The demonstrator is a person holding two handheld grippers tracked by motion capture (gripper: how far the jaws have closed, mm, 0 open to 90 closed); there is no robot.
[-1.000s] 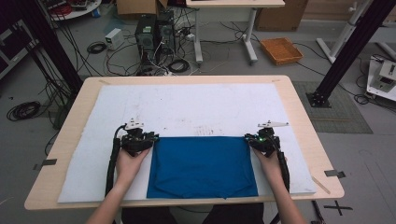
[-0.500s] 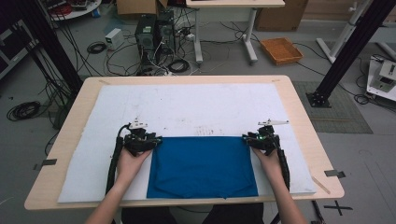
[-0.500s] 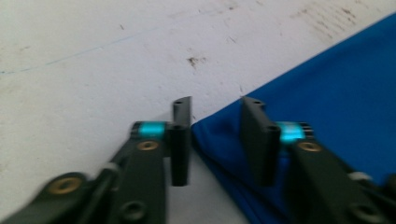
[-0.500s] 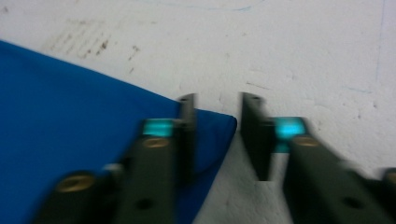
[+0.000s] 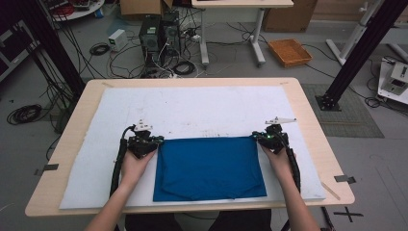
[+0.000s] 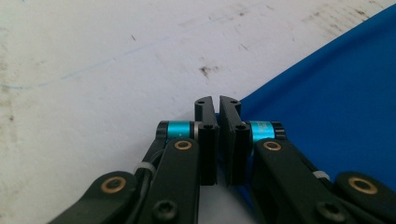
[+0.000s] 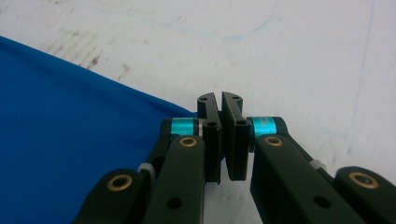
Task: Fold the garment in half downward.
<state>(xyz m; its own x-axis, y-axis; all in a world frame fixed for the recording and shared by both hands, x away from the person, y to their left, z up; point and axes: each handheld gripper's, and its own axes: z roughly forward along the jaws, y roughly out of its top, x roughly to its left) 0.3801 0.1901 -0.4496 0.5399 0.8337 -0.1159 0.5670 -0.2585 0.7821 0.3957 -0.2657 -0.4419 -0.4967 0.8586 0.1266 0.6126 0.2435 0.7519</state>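
A blue cloth (image 5: 209, 168) lies flat on the white mat (image 5: 202, 106), with a fold line near its front edge. My left gripper (image 5: 157, 141) is at the cloth's far left corner and my right gripper (image 5: 258, 137) at its far right corner. Both sets of jaws have just been closing. In the left gripper view the jaws (image 6: 217, 103) stand together, and the cloth's (image 6: 336, 107) edge runs in under the right one. In the right gripper view the jaws (image 7: 220, 100) are also together, with the cloth's (image 7: 70, 130) corner reaching between them.
The mat covers most of a wooden table (image 5: 308, 110), and its far half is bare apart from faint marks. Behind the table the floor holds computer towers (image 5: 156, 33), tangled cables and an orange tray (image 5: 289, 51). A black post (image 5: 356, 53) stands at the right.
Both grippers stay at the cloth's far corners with little movement. The cloth lies as before.
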